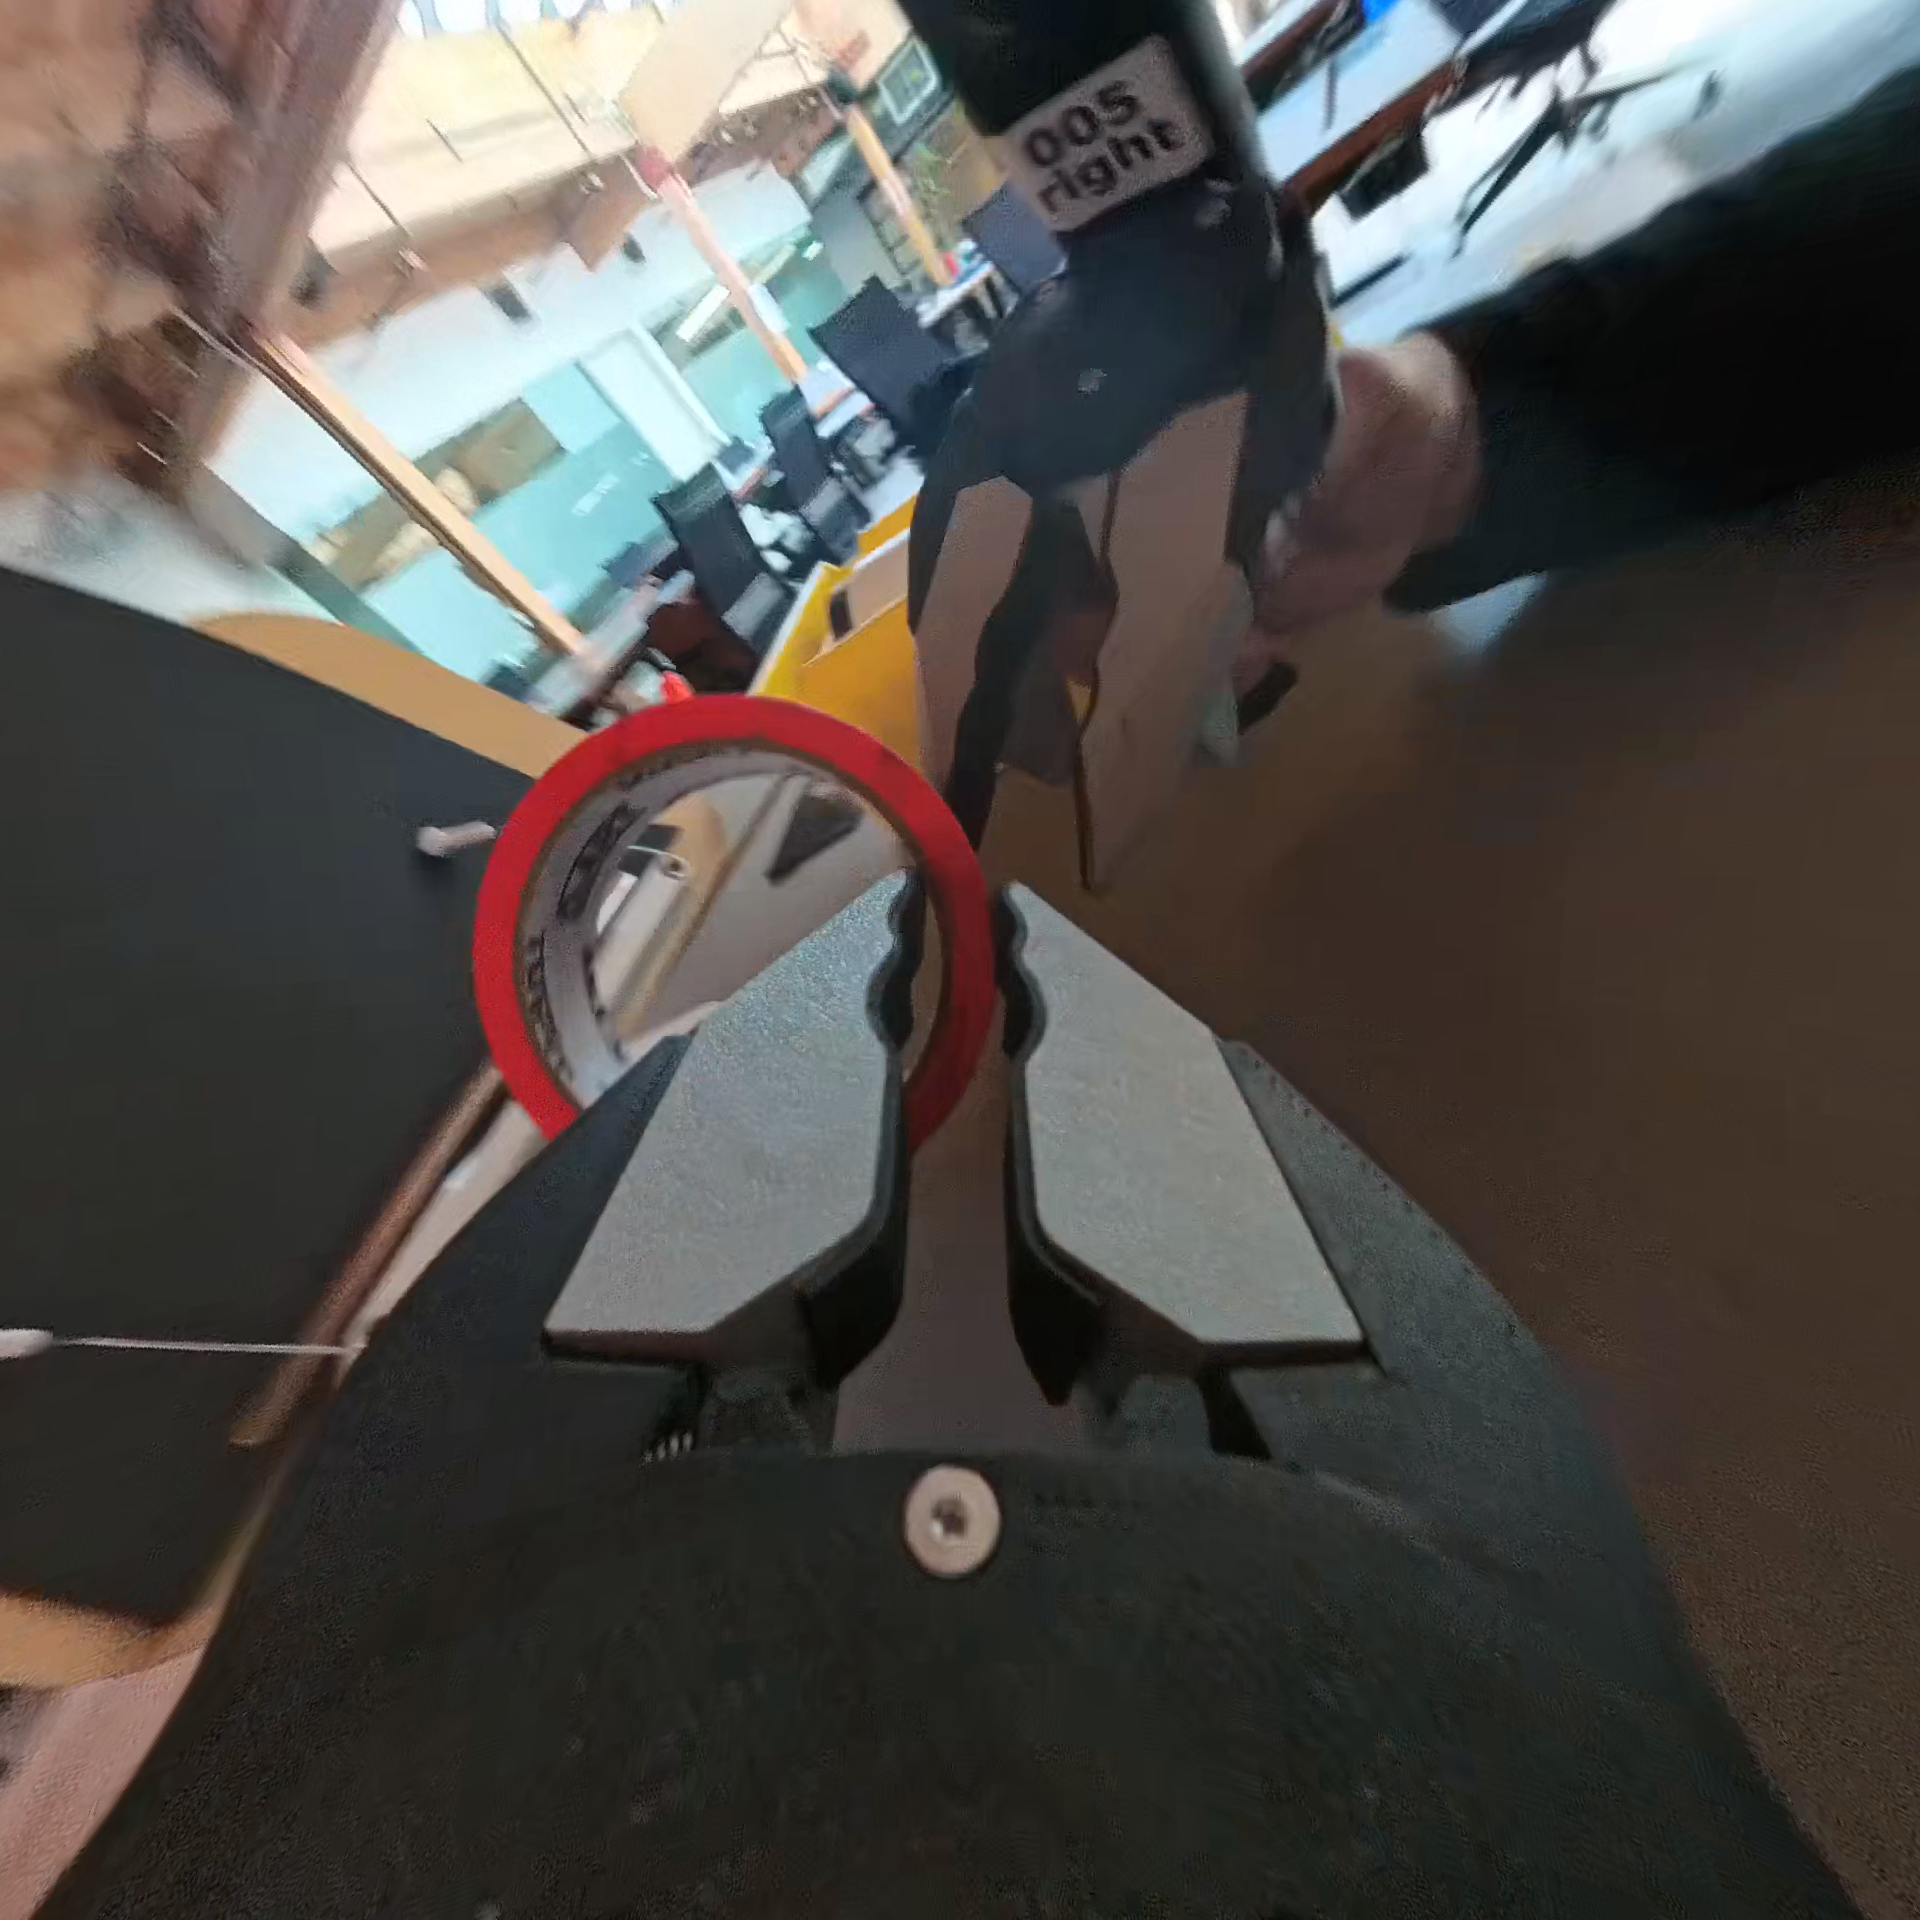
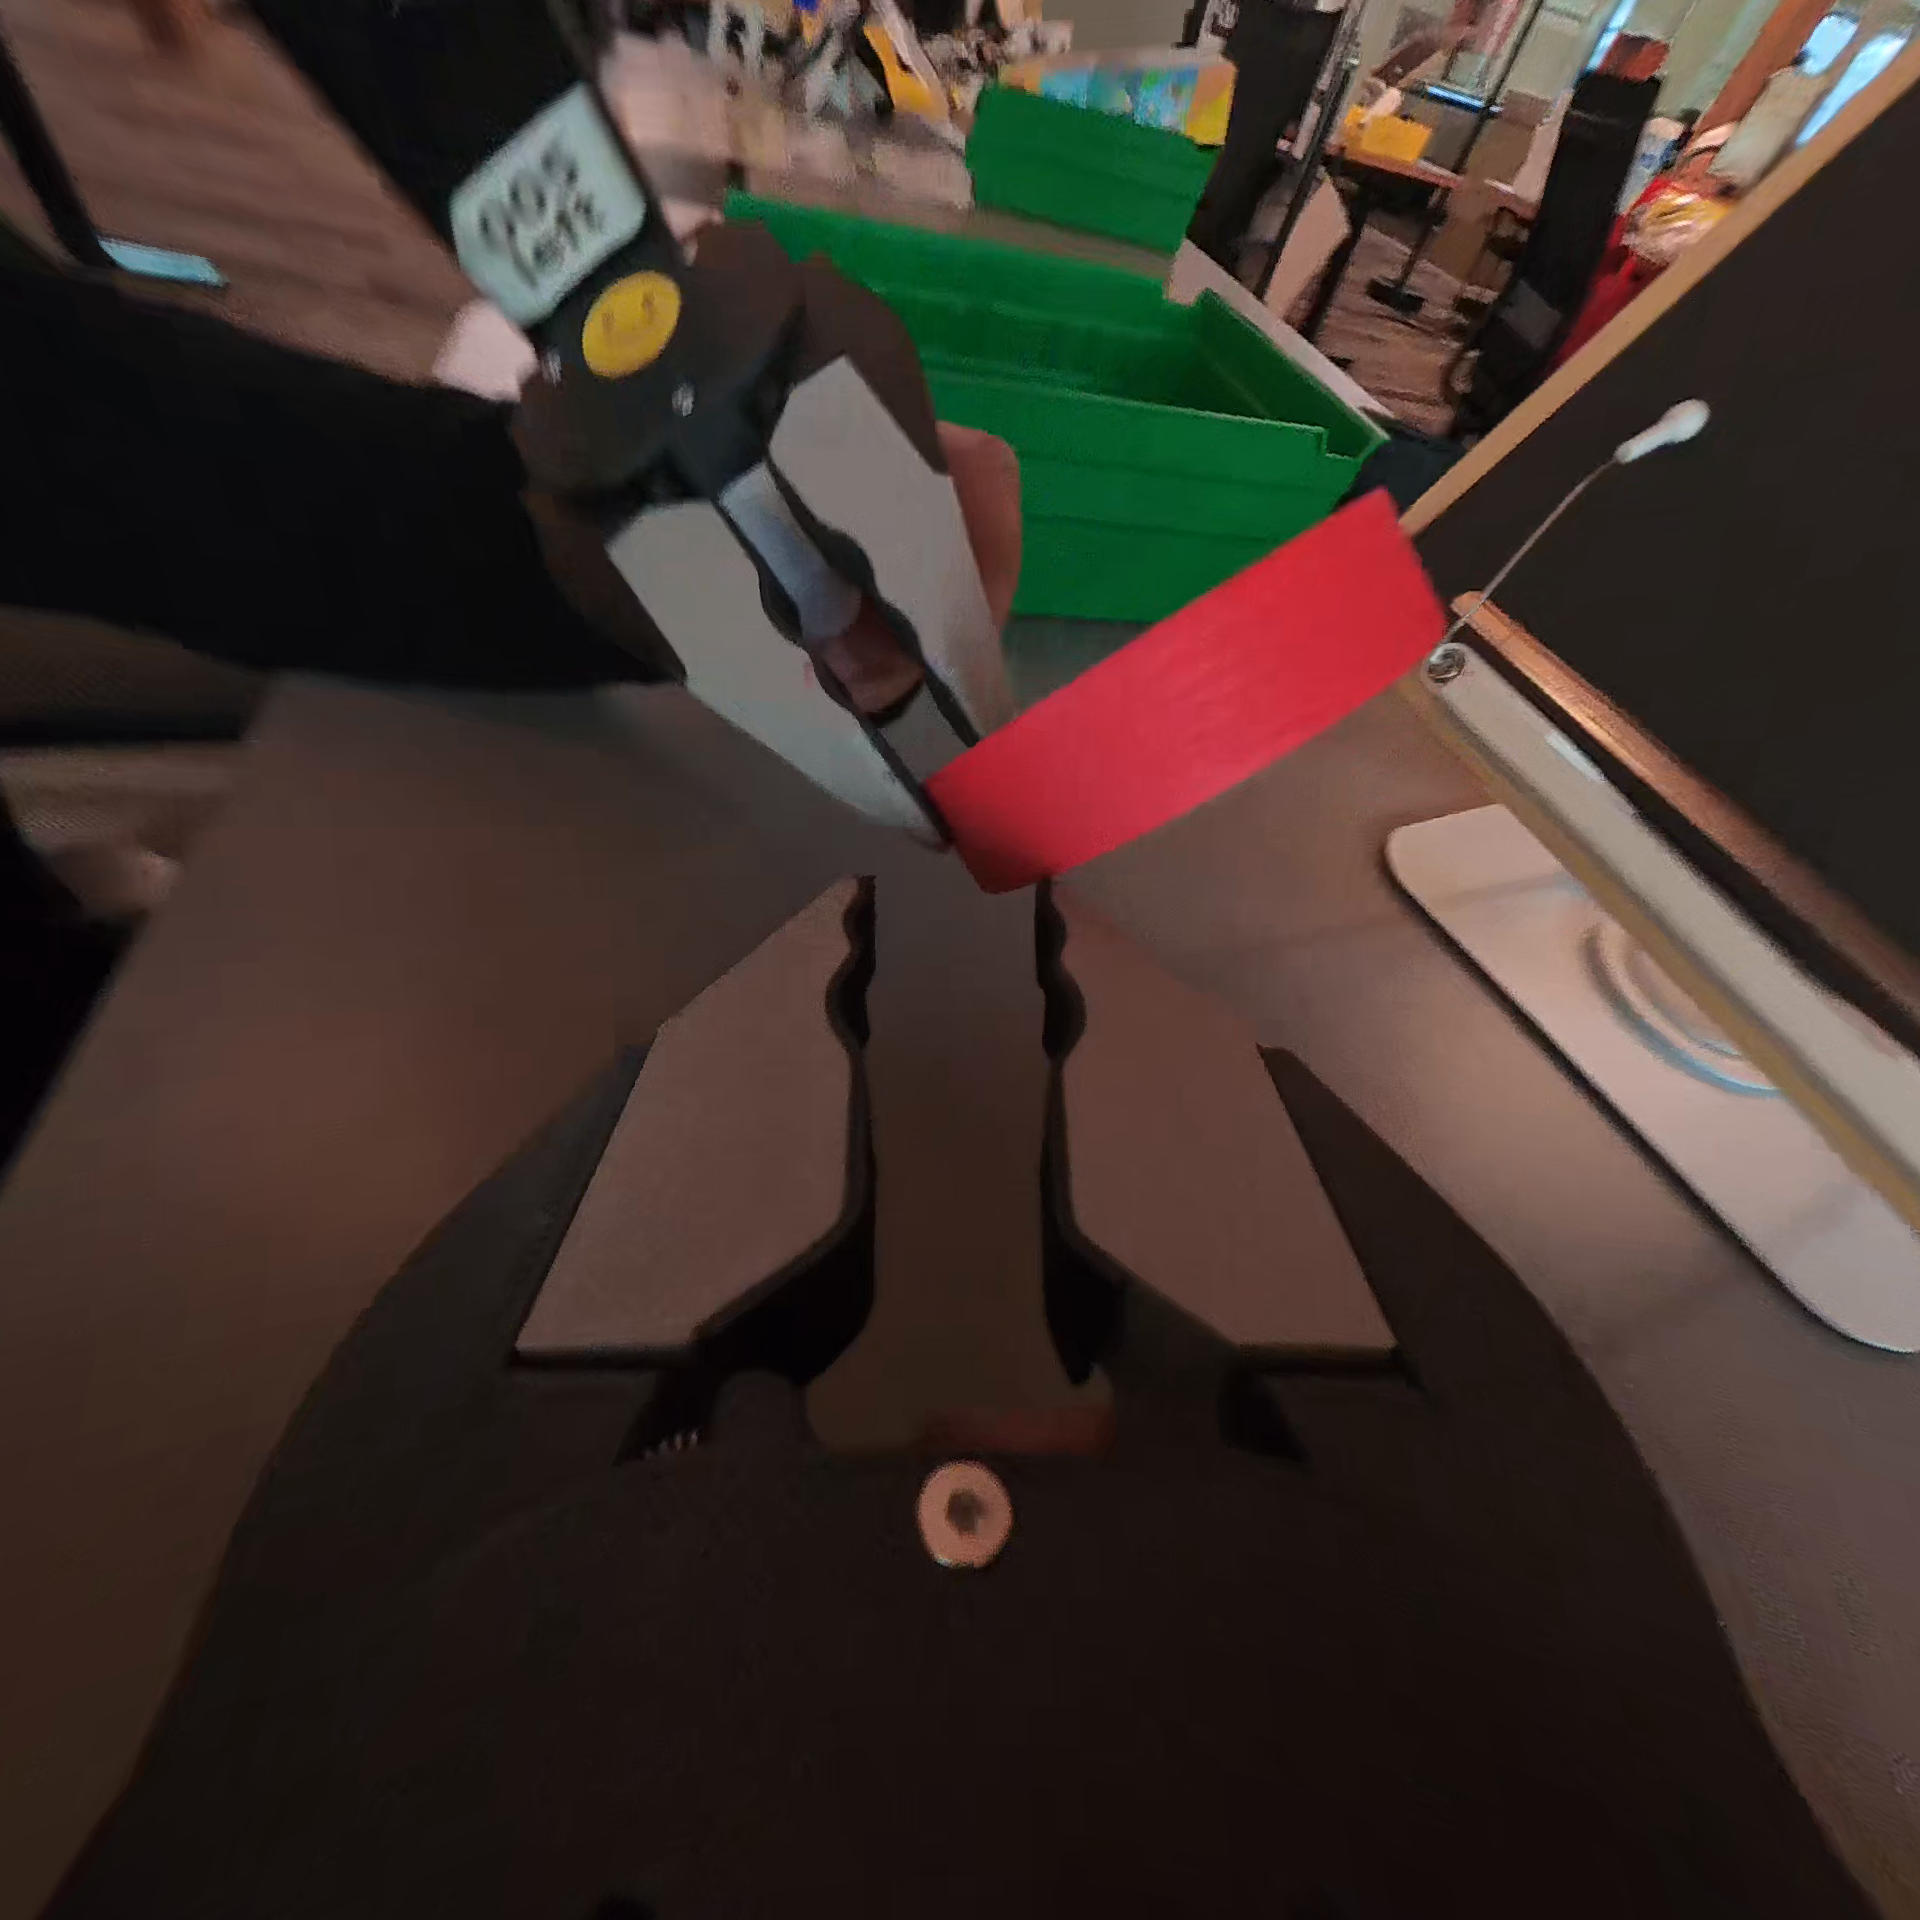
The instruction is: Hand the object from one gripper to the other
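A red tape roll (image 1: 727, 738) is held in my left gripper (image 1: 958, 904), which is shut on the ring's right wall, one finger inside the ring and one outside. In the right wrist view the roll (image 2: 1184, 707) shows edge-on, pinched at its lower left end by the left gripper (image 2: 925, 800). My right gripper (image 2: 954, 894) is open and empty, with its fingertips just below the roll's lower end and not touching it. In the left wrist view the right gripper (image 1: 1029, 831) comes down from above, held by a hand, its tips just beyond the roll.
Green plastic bins (image 2: 1091, 416) stand behind the roll. A monitor's silver stand base (image 2: 1621, 1039) rests on the brown table (image 2: 416, 935) at the right. The black monitor back (image 1: 208, 935) fills the left of the left wrist view. Office chairs and desks lie beyond. My left and right fingertips are right by each other.
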The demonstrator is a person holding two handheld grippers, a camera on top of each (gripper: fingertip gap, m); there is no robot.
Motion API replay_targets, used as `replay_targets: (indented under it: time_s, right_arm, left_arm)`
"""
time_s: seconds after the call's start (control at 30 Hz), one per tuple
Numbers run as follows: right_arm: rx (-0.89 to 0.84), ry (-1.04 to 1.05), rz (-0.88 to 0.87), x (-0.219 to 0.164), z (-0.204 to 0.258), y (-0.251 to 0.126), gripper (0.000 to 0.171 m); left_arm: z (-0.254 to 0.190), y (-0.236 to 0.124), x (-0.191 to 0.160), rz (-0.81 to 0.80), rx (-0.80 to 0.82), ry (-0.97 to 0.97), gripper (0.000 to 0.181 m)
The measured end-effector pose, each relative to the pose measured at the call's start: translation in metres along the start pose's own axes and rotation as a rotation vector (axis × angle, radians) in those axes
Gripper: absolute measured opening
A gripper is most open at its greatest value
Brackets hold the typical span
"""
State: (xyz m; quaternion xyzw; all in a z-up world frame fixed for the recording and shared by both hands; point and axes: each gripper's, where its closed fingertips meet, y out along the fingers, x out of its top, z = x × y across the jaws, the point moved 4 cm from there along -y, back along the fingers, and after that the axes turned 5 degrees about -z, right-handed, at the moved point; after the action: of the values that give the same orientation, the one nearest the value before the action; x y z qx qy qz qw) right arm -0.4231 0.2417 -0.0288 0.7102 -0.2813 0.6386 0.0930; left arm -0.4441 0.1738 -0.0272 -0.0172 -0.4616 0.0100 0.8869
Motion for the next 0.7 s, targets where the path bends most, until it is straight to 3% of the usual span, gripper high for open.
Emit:
replay_targets:
  time_s: [0.13,0.23,0.33,0.53,0.6,0.7]
  right_arm:
    - [0.072,0.2,-0.122,0.011,-0.008,-0.011,0.041]
    - [0.146,0.33,-0.245,0.022,-0.012,-0.022,0.044]
    - [0.261,0.461,-0.338,0.031,-0.011,-0.029,0.04]
    - [0.36,0.678,-0.309,0.019,-0.014,-0.024,0.033]
    - [0.416,0.703,-0.294,0.016,-0.009,-0.022,0.017]
    - [0.507,0.632,-0.256,0.017,0.01,-0.017,0.009]
  left_arm:
    - [-0.004,0.001,0.002,0.03,0.061,0.259,0.009]
    - [-0.013,0.001,0.006,-0.012,0.012,0.294,0.008]
    - [-0.022,0.004,-0.001,0.026,-0.019,0.398,0.008]
    - [-0.022,0.005,-0.018,0.185,0.004,0.671,0.008]
    - [-0.02,0.004,-0.02,0.211,0.009,0.714,0.008]
    - [-0.026,0.005,-0.021,0.197,-0.03,0.691,0.007]
